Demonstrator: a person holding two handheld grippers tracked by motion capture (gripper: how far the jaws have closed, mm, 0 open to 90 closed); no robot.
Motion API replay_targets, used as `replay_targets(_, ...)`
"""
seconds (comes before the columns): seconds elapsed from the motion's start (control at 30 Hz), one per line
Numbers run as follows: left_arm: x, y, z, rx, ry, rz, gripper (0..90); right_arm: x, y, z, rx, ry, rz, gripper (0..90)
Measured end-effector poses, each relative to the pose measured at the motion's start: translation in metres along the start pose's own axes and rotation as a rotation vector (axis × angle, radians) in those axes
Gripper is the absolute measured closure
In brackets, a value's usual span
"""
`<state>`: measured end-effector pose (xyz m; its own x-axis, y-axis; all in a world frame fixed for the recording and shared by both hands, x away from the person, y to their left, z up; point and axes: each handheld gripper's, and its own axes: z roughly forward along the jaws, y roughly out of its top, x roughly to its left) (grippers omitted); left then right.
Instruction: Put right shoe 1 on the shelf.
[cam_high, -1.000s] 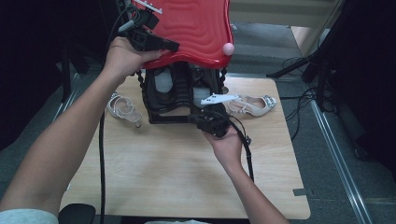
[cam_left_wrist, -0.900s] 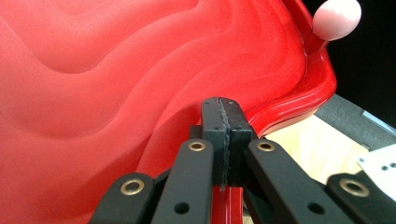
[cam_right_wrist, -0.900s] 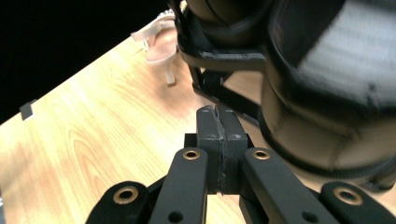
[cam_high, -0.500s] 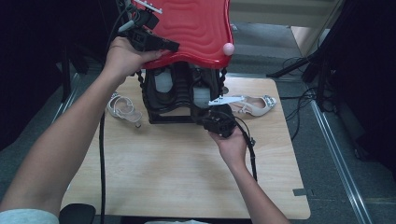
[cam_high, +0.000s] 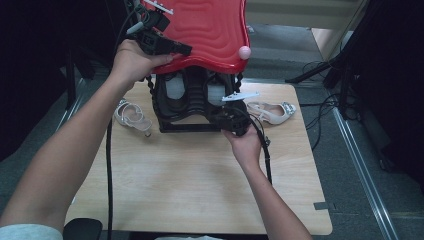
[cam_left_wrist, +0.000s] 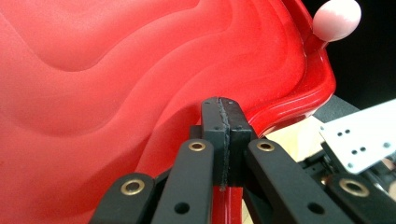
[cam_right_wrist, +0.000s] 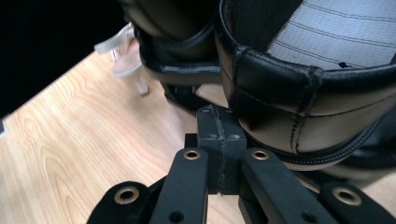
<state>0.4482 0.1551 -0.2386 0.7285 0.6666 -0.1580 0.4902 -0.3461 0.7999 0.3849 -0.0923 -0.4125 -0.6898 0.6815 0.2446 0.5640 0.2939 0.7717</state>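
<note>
Figure: a two-handed handling of a shoe rack at the far edge of the tabletop (cam_high: 200, 190). The left claw (cam_high: 184, 50), held high in the left hand (cam_high: 131, 61), has its jaws pressed together at the near rim of the red wavy lid (cam_high: 210, 30); the left gripper view shows the pads meeting with no gap, the rim just under them, so whether a thin lip is pinched cannot be told. The tilt of the lid suggests it is propped up to expose the tiers below. A pale pink knob (cam_high: 244, 52) sits at the lid's right corner. The black rack (cam_high: 185, 107) stands on the far middle of the tabletop, with black shoes (cam_right_wrist: 299, 93) lodged in it. The right claw (cam_high: 226, 116), in the right hand (cam_high: 246, 147), is closed on nothing and lies low against the front right of the rack; the right gripper view shows its tips just below a black shoe's stitched edge, apparently poised to nudge or probe it. A clear-strapped sandal (cam_high: 131, 116) lies near the left edge; a beige heeled sandal (cam_high: 272, 112) lies near the right edge, both outside the rack, probably awaiting storage
</note>
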Motion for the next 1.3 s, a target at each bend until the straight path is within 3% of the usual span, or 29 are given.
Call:
replay_targets(0.27,0.000,0.000,0.000,-0.002,-0.002,0.000,90.0,-0.011,0.016,0.008,-0.030,-0.018,0.039,90.0)
replay_targets(0.37,0.000,-0.001,0.000,-0.004,0.000,-0.003,90.0,-0.015,0.018,0.012,-0.021,-0.054,0.062,90.0)
replay_targets(0.43,0.000,-0.001,0.000,-0.005,0.007,0.004,90.0,-0.018,0.015,0.013,-0.027,-0.031,0.090,90.0)
replay_targets(0.57,-0.001,-0.001,0.000,-0.015,0.016,0.008,89.8,-0.010,0.006,0.003,-0.057,-0.002,0.058,90.0)
replay_targets(0.7,0.000,0.001,-0.003,-0.018,-0.029,-0.042,76.9,-0.006,-0.002,-0.006,-0.050,0.015,0.051,89.9)
replay_targets(0.77,-0.003,0.001,-0.004,-0.006,-0.013,-0.034,67.5,-0.005,-0.007,-0.011,-0.059,0.028,0.065,86.8)
replay_targets(0.87,-0.007,-0.001,-0.012,-0.022,-0.026,-0.028,60.5,-0.004,-0.014,-0.015,-0.048,0.058,0.083,80.2)
replay_targets(0.93,-0.010,-0.004,-0.019,-0.038,-0.050,-0.045,57.0,-0.002,-0.020,-0.017,-0.055,0.048,0.062,73.2)
replay_targets(1.0,-0.015,-0.009,-0.027,-0.044,-0.077,-0.047,54.1,0.001,-0.028,-0.020,-0.071,0.024,0.051,68.1)
replay_targets(1.07,-0.019,-0.017,-0.031,-0.048,-0.097,-0.050,51.8,0.003,-0.035,-0.022,-0.086,0.037,0.056,66.4)
replay_targets(1.3,-0.026,-0.050,-0.034,-0.030,-0.130,-0.083,44.9,0.004,-0.059,-0.027,-0.046,0.069,0.077,65.8)
